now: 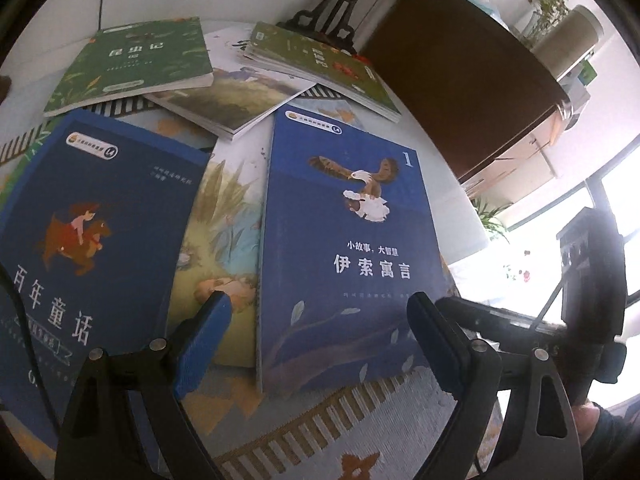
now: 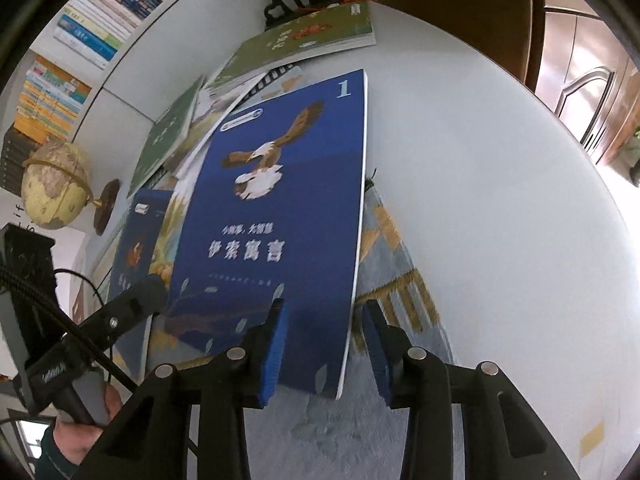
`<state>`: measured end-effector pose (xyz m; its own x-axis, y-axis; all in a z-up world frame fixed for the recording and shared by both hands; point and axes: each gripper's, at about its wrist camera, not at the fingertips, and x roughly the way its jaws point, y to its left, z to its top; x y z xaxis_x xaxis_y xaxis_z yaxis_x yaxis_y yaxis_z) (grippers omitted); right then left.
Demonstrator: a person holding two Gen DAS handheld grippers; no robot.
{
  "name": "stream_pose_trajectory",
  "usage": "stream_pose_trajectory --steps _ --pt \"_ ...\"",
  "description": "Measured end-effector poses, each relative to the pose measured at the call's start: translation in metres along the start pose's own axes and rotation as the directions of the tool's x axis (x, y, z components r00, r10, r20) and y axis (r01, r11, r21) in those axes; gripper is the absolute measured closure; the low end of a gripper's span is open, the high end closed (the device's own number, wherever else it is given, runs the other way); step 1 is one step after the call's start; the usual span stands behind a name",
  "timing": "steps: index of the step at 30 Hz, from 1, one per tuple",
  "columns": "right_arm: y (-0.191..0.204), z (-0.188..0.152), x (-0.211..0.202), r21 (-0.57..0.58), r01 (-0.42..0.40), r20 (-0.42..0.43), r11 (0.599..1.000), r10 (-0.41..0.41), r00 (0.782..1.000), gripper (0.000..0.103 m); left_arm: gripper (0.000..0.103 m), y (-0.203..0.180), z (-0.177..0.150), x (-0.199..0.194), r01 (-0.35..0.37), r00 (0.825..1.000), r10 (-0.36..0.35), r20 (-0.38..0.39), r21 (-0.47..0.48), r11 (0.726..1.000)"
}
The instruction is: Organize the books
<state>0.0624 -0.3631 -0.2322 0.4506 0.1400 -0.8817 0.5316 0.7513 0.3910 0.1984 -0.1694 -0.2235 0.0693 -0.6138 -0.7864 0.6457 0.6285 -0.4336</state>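
A blue book with an eagle on its cover (image 1: pixel 348 240) (image 2: pixel 288 208) lies flat on a patterned mat (image 1: pixel 320 412). My left gripper (image 1: pixel 320 312) hangs open above its lower half, fingers spread wide over its left and right edges. My right gripper (image 2: pixel 325 312) is open too but narrower. The book's lower right edge lies between its blue pads, which do not press on it. A second blue book, showing a child riding a bear (image 1: pixel 92 240) (image 2: pixel 136 248), lies to the left. Two green books (image 1: pixel 140 60) (image 1: pixel 320 68) and a picture book (image 1: pixel 240 100) are piled behind.
The mat lies on a white round table (image 2: pixel 500 200) with bare surface to the right. A dark ornate stand (image 1: pixel 332 12) and a brown chair back (image 1: pixel 460 72) stand behind the books. A globe (image 2: pixel 56 188) and shelves of books (image 2: pixel 108 8) are at the left.
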Motion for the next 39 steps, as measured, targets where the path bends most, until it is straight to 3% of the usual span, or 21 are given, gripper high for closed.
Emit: stream_pose_trajectory --steps 8,10,12,13,14,17,21,24,31,35,38,39 --pt "0.004 0.018 0.007 -0.027 -0.020 -0.013 0.999 0.019 1.000 0.064 0.012 -0.006 0.001 0.007 0.036 0.999 -0.036 0.000 -0.023 0.999" --pt "0.001 0.018 0.006 -0.025 -0.031 -0.014 0.999 0.030 0.999 0.063 0.013 -0.002 -0.001 -0.001 0.098 0.995 -0.099 0.002 -0.074 0.992" --pt "-0.001 0.018 0.007 -0.031 -0.049 -0.018 0.998 0.048 0.999 0.063 0.018 -0.003 -0.003 -0.009 0.278 0.960 -0.279 0.015 -0.140 0.950" --pt "-0.002 0.018 0.007 -0.035 -0.053 -0.018 0.998 0.052 0.998 0.063 0.018 -0.010 -0.005 -0.015 0.331 0.943 -0.330 0.031 -0.153 0.931" --pt "-0.001 0.018 0.007 -0.039 -0.052 -0.019 0.998 0.051 0.999 0.063 0.018 -0.020 -0.005 -0.019 0.334 0.943 -0.331 0.040 -0.118 0.935" --pt "-0.002 0.018 0.007 -0.049 -0.060 -0.020 0.997 0.059 0.998 0.063 0.018 -0.033 -0.005 -0.020 0.253 0.966 -0.250 0.066 -0.044 0.966" --pt "-0.009 0.018 0.006 -0.021 -0.097 -0.034 0.995 0.096 0.995 0.063 0.018 -0.008 -0.002 -0.016 0.077 0.994 -0.067 0.083 -0.130 0.988" --pt "-0.008 0.017 0.005 -0.021 -0.092 -0.033 0.996 0.092 0.995 0.064 0.019 0.009 -0.002 -0.009 0.012 1.000 -0.010 0.013 -0.157 0.987" --pt "-0.003 0.015 0.006 -0.039 -0.069 -0.037 0.997 0.068 0.997 0.063 0.018 0.011 -0.008 -0.003 0.072 0.996 -0.079 -0.034 -0.168 0.983" --pt "-0.006 0.016 0.006 -0.019 -0.078 -0.042 0.997 0.077 0.996 0.063 0.005 0.010 -0.007 0.002 0.096 0.994 -0.102 -0.027 -0.174 0.980" --pt "-0.006 0.015 0.005 -0.015 -0.075 -0.033 0.997 0.075 0.997 0.063 0.005 0.018 -0.006 -0.005 0.183 0.983 -0.186 0.009 -0.236 0.954" --pt "-0.007 0.014 0.004 -0.016 -0.071 -0.026 0.997 0.071 0.997 0.063 0.009 0.021 -0.006 -0.008 0.295 0.955 -0.294 0.043 -0.266 0.918"
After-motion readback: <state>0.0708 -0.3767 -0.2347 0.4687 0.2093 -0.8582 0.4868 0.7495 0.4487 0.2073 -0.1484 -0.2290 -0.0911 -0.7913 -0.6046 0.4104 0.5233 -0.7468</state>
